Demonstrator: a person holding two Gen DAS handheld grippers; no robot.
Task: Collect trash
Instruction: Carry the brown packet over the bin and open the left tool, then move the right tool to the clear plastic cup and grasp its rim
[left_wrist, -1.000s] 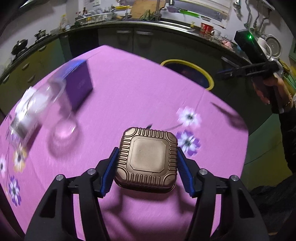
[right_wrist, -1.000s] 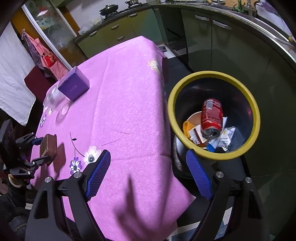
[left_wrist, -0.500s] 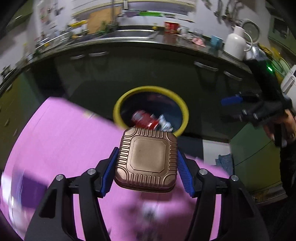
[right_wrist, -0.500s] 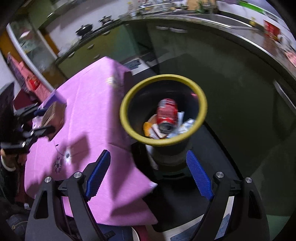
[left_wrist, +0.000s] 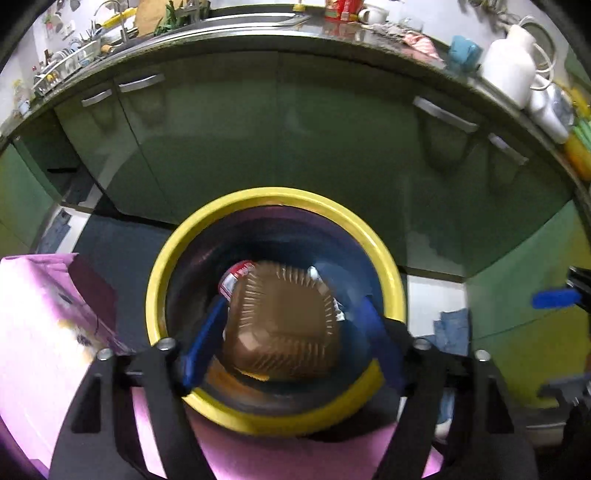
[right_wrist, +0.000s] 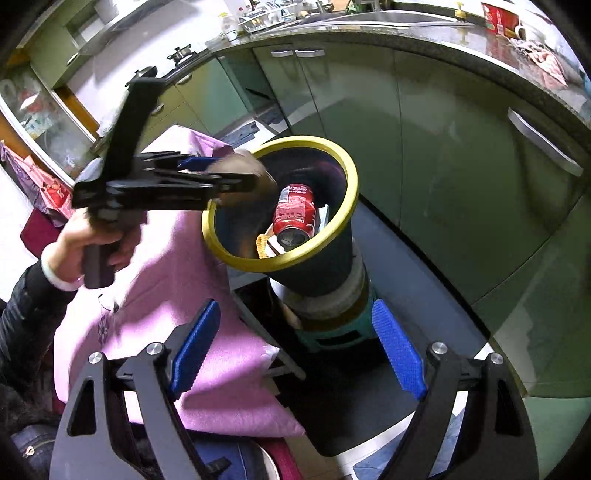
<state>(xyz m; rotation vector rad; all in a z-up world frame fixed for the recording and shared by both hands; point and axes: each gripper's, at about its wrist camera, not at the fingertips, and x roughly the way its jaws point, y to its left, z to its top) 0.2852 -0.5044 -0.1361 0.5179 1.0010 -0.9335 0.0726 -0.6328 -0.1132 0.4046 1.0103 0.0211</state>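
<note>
A yellow-rimmed dark bin (left_wrist: 384, 266) stands beside the pink-clothed table (left_wrist: 40, 332). My left gripper (left_wrist: 291, 339) is over the bin's mouth with its jaws spread. The brown ribbed container (left_wrist: 280, 325) is blurred between them, apart from the right finger, over the bin. A red can (right_wrist: 295, 214) and other scraps lie inside the bin (right_wrist: 332, 254). In the right wrist view the left gripper (right_wrist: 236, 173) reaches over the bin's rim. My right gripper (right_wrist: 295, 354) is open and empty, to the bin's right above the floor.
Green kitchen cabinets (left_wrist: 295, 140) curve behind the bin under a cluttered counter. The bin rests on a teal stool (right_wrist: 332, 332). The table's pink cloth (right_wrist: 177, 295) hangs at the left. A blue cloth (left_wrist: 450, 325) lies on the floor.
My left gripper has carried the brown container from above the table to over the bin and opened its jaws; the container is now loose and blurred. My right gripper has drawn back to the right.
</note>
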